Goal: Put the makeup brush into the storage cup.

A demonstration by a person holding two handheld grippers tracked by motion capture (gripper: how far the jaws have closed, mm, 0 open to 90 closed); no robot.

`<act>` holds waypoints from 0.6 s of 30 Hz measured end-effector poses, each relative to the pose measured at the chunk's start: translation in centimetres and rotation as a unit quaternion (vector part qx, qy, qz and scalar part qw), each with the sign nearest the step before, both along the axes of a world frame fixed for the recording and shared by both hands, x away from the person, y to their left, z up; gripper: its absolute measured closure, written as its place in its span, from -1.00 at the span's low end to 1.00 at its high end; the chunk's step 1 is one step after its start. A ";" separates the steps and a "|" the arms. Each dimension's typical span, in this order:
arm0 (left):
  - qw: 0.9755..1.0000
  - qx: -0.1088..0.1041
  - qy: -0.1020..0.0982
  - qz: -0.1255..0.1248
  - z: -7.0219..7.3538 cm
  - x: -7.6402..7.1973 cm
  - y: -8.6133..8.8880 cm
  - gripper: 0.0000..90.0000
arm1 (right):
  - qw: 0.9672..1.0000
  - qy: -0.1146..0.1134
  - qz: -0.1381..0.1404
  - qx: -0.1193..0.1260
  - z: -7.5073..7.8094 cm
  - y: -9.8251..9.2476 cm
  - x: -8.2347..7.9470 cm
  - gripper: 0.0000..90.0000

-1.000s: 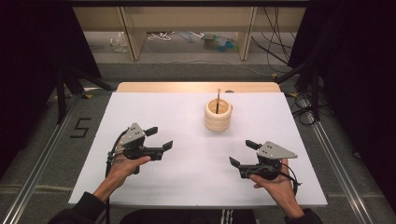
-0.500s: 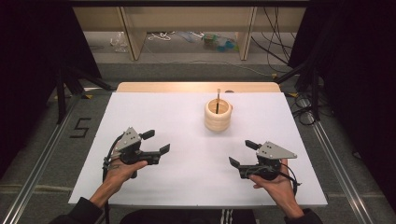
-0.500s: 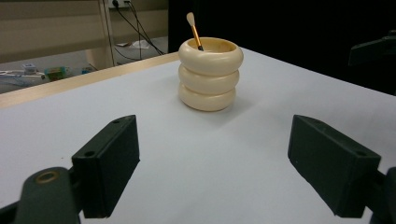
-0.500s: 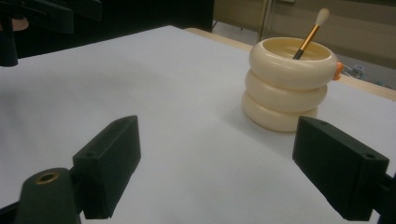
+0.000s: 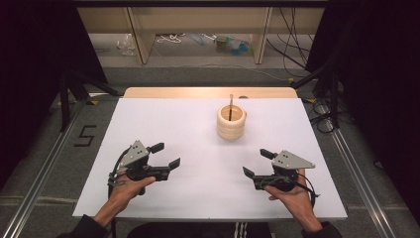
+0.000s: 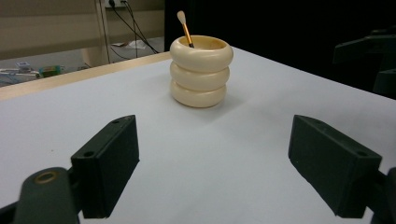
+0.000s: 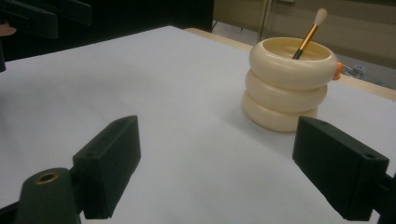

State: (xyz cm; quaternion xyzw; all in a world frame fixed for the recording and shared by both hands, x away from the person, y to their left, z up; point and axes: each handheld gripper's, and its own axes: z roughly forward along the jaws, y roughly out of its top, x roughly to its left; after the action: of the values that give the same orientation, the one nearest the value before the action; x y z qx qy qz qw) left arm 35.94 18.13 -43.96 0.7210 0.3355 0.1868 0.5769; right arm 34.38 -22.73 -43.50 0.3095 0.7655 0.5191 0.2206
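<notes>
A cream pot of three stacked rings [image 5: 231, 123] [image 6: 201, 71] [image 7: 288, 84] stands upright on the white table top [image 5: 198, 129], toward the far middle. A thin brush with an orange handle and pale tip [image 6: 185, 29] [image 7: 309, 32] [image 5: 231, 105] leans inside it. My left gripper [image 5: 166, 155] [image 6: 217, 168] hovers low over the near left of the table, open and empty, jaws pointing toward the pot. At the near right my right gripper [image 5: 256, 162] [image 7: 229, 170] is open and empty too, well short of the pot.
A wooden strip [image 5: 208, 92] edges the table's far side. Beyond it are shelf legs, cables and clutter on the floor [image 5: 228, 43]. Dark stands flank the table at left [image 5: 67, 94] and right [image 5: 332, 94]. A "5" marks the floor [image 5: 85, 135] at left.
My left gripper has drawn back toward the near edge and slightly left. The right gripper has stayed where it was. Both remain open.
</notes>
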 end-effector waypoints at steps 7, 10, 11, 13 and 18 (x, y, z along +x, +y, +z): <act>1.000 0.008 -0.007 0.000 -0.3 -0.4 0.6 -0.64 | 1.000 0.000 0.000 0.004 0.0 0.1 -0.1 -0.64; 1.000 0.004 -0.007 0.002 -0.2 -0.7 0.7 -0.64 | 1.000 0.000 0.001 0.005 0.0 0.1 -0.1 -0.64; 1.000 0.004 -0.012 -0.003 -0.1 -0.7 0.7 -0.64 | 1.000 -0.001 -0.001 0.006 0.0 0.1 0.0 -0.64; 1.000 0.001 -0.010 0.000 -0.1 -1.0 0.7 -0.64 | 1.000 0.001 0.000 0.006 0.0 0.1 0.0 -0.64; 1.000 0.005 -0.014 0.001 -0.1 -1.4 0.9 -0.63 | 1.000 -0.004 -0.003 0.010 0.0 0.1 0.0 -0.64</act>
State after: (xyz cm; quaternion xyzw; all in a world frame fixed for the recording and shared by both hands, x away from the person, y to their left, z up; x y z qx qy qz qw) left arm 34.52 19.02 -44.05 0.7211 0.3270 0.1990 0.5776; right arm 34.35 -22.66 -43.52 0.3121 0.7585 0.5273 0.2219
